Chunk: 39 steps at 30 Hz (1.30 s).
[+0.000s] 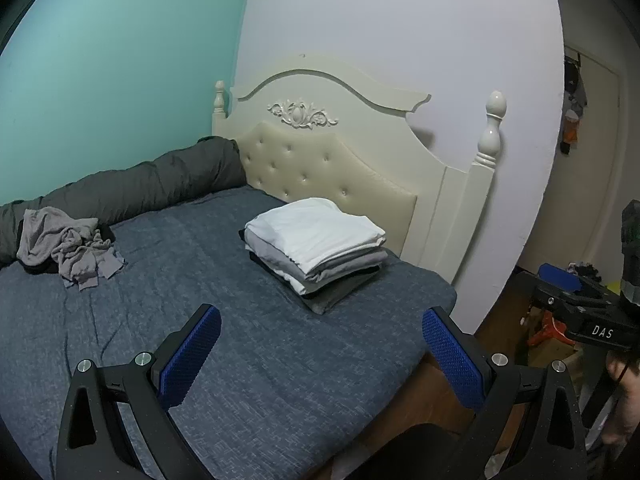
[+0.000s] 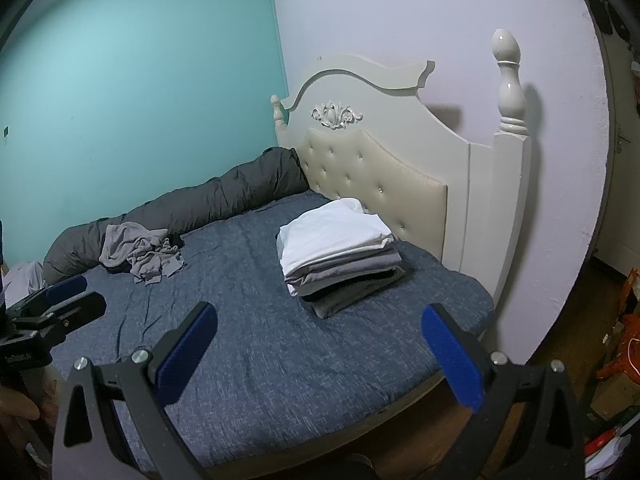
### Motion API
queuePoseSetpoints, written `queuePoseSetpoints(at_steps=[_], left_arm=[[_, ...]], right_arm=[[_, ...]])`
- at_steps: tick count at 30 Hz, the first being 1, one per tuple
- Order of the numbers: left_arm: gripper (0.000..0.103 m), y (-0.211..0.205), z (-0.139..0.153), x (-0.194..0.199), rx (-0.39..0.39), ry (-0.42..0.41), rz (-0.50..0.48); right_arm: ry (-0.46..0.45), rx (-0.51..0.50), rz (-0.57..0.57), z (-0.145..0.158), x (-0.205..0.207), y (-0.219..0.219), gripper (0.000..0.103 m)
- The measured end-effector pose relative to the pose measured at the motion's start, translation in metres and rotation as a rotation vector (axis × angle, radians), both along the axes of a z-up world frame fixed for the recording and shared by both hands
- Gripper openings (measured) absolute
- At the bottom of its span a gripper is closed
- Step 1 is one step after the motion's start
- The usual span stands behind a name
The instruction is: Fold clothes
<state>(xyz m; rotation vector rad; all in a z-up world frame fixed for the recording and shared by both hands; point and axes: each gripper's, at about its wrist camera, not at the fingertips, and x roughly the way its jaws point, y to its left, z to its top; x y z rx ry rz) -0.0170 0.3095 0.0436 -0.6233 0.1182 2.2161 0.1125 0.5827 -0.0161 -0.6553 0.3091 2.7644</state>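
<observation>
your left gripper (image 1: pixel 320 354) spread wide, empty, above blue bedspread (image 1: pixel 248 360). your right gripper (image 2: pixel 318 356) same: wide, nothing held. folded stack (image 1: pixel 316 246), white piece on top, sits near headboard (image 1: pixel 320 168). crumpled grey garment (image 1: pixel 68 244) lies unfolded at far side, against dark rolled duvet (image 1: pixel 132 186), well apart from stack.

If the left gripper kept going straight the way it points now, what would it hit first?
Probably the blue bedspread: the open left gripper holds nothing and aims down at bare cover. The folded stack sits slightly right of that line, though depth is hard to judge.
</observation>
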Motion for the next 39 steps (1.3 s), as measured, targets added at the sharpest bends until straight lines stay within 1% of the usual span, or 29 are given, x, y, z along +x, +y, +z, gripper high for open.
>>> queuePoseSetpoints(at_steps=[39], left_arm=[[0.103, -0.002, -0.0019, -0.005, -0.016, -0.003, 0.028]], right_arm=[[-0.016, -0.005, 0.002, -0.0035, -0.0015, -0.0025, 0.103]])
